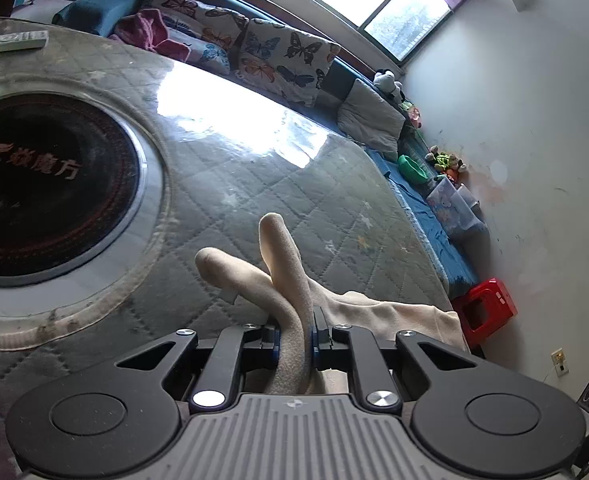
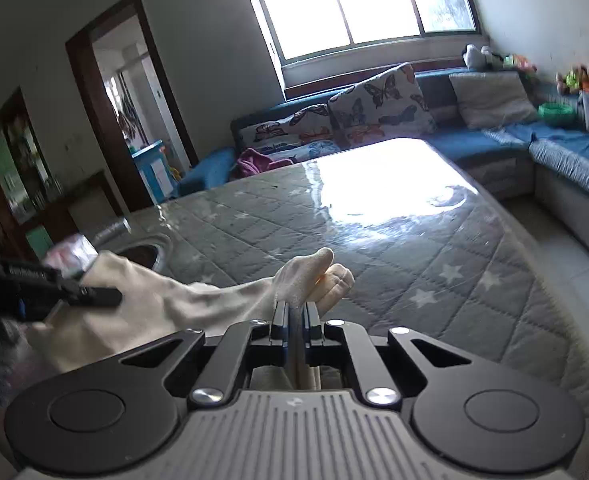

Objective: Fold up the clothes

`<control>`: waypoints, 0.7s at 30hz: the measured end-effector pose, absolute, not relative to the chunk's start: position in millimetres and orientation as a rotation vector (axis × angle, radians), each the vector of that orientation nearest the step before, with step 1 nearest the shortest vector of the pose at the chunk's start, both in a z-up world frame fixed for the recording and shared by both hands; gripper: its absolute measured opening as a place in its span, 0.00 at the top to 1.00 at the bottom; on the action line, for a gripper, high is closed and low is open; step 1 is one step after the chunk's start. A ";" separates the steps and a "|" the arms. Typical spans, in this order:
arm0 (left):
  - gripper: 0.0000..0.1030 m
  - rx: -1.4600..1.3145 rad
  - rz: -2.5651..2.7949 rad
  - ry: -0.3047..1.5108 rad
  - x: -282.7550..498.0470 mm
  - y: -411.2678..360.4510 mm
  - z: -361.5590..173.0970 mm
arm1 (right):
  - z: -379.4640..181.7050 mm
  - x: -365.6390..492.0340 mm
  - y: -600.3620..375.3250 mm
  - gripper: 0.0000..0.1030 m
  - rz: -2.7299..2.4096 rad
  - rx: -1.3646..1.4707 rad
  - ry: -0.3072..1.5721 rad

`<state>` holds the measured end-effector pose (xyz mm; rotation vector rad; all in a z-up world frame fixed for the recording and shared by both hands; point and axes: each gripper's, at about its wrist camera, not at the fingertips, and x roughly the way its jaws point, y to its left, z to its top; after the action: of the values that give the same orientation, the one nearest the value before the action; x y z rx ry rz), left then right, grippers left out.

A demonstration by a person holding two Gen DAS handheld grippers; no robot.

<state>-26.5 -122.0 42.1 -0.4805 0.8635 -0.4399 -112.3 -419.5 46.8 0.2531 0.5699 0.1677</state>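
A cream fleece garment (image 1: 282, 264) is held up over the grey quilted table (image 1: 254, 184). My left gripper (image 1: 296, 332) is shut on a thick fold of it, and two rounded ends of cloth stick out past the fingers. In the right wrist view the same cream garment (image 2: 166, 300) stretches from the left across to my right gripper (image 2: 296, 320), which is shut on its other edge. The left gripper (image 2: 74, 292) shows there at the far left, clamped on the cloth. The part of the garment below both grippers is hidden.
A round black hotplate (image 1: 50, 184) is set into the table at the left. A remote (image 1: 22, 40) lies at the table's far end. A blue corner sofa (image 2: 494, 144) with butterfly cushions (image 1: 282, 60) borders the table. A red stool (image 1: 486, 308) stands on the floor.
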 end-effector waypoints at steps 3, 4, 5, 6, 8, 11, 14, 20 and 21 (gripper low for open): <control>0.86 -0.467 -0.442 0.864 -24.8 -126.9 42.5 | 40.2 -112.4 -419.6 0.94 0.157 0.258 0.588; 0.86 -0.470 -0.433 0.873 -25.4 -124.2 39.3 | 35.2 -111.9 -420.6 0.94 0.147 0.262 0.600; 0.86 -0.476 -0.426 0.883 -24.8 -122.2 36.5 | 31.1 -111.3 -422.2 0.94 0.142 0.275 0.611; 0.86 -0.478 -0.421 0.890 -24.3 -120.2 34.5 | 27.7 -110.8 -423.9 0.93 0.140 0.292 0.623; 0.85 -0.480 -0.413 0.903 -23.0 -117.7 30.0 | 20.7 -111.4 -429.4 0.89 0.140 0.331 0.626; 0.85 -0.483 -0.405 0.917 -21.5 -115.9 24.5 | 14.5 -110.7 -439.3 0.82 0.154 0.385 0.633; 0.85 -0.485 -0.400 0.927 -20.4 -115.2 20.0 | 8.1 -110.3 -445.6 0.76 0.171 0.431 0.648; 0.85 -0.484 -0.391 0.942 -18.8 -117.9 15.0 | -3.6 -111.0 -452.0 0.74 0.202 0.527 0.650; 0.85 -0.482 -0.390 0.943 -18.7 -118.6 14.6 | -4.4 -110.1 -451.3 0.73 0.208 0.533 0.649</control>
<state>-18.7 -118.6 14.6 -0.4819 0.9427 -0.3901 -110.1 -451.3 -4.4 0.5325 0.6492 0.2076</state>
